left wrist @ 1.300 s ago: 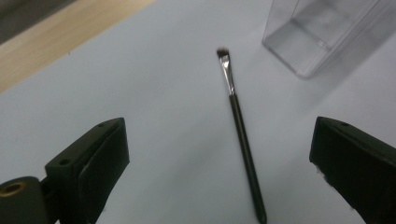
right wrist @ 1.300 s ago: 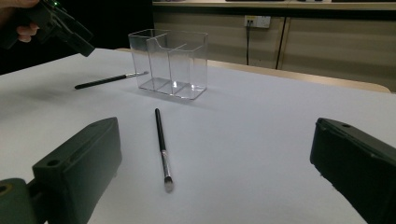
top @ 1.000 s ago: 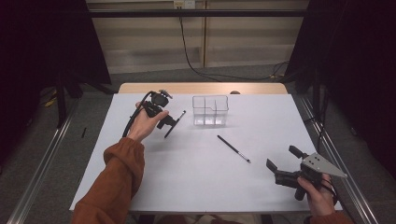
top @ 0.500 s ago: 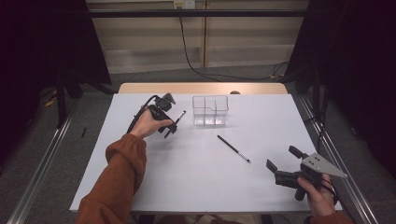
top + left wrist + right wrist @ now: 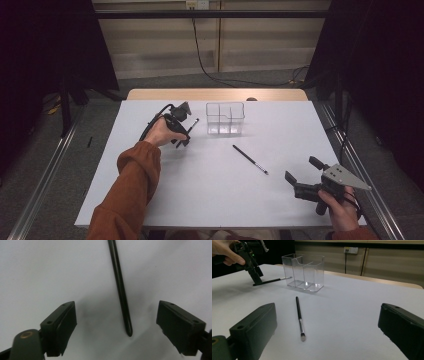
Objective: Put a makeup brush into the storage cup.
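Brush number one (image 5: 192, 125), a thin black one, lies flat on the white table (image 5: 200, 200) just to the left of the clear divided organizer (image 5: 225, 119), well short of touching it. Down over the brush's near end comes the left gripper (image 5: 181, 141), held in the person's left hand (image 5: 160, 132); in the left gripper view the dark handle (image 5: 121, 287) runs up the middle between the two black jaws, which stand apart on either side with bare table between each pad and the handle, so nothing is clamped. Those jaws have just been closing in, with the handle between them but not yet pinched. A second brush (image 5: 250, 159), black with a pale tip, lies in front of the organizer and a little to its right, slanting away from it, well apart from the first. Far from the organizer, at the table's near right corner, the right hand (image 5: 336, 207) holds the right gripper (image 5: 301, 171) with its jaws spread wide and nothing in them; its own view looks across the second brush (image 5: 299, 316) toward the organizer (image 5: 303, 272).
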A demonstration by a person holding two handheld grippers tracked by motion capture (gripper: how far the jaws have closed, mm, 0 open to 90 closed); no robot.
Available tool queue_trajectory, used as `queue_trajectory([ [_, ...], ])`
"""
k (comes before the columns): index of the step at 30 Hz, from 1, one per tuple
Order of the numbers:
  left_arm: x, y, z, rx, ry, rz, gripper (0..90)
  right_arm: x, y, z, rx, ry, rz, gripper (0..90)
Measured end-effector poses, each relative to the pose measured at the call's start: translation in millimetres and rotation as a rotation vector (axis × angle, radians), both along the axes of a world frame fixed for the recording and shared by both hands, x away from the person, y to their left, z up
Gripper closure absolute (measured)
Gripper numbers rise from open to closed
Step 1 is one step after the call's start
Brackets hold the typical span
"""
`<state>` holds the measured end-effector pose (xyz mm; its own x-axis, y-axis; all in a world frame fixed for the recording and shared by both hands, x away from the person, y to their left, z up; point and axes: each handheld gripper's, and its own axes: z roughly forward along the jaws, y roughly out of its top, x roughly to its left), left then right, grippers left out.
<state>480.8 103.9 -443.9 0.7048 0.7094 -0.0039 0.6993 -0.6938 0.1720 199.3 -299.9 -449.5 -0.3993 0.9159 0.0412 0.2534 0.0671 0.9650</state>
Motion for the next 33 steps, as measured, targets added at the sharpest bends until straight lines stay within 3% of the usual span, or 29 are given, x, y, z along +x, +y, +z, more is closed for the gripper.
queue_trajectory([
  [9,1.5,-4.7,-0.7,0.011,0.006,0.012,42.6,-0.3,0.0,-0.3,0.001,0.005,0.001,1.3],
  [15,-2.0,-10.9,-2.5,0.027,-0.002,-0.002,52.8,-0.6,0.2,-0.3,-0.002,0.006,0.002,1.3],
  [20,-2.2,-11.7,-3.1,0.016,0.021,-0.007,63.7,-0.7,0.5,-0.4,-0.001,0.007,0.004,1.3],
  [23,-2.4,-12.8,-3.6,0.017,0.022,0.004,65.7,-1.1,0.3,-0.3,-0.002,0.007,0.005,1.3],
  [26,0.0,-9.3,-4.1,-0.009,0.038,0.017,66.2,-1.5,0.1,-0.4,-0.002,0.006,0.008,1.3],
  [33,1.5,-7.8,-4.4,-0.008,0.039,0.033,72.9,-2.2,0.0,-0.9,-0.007,0.014,0.010,1.3],
])
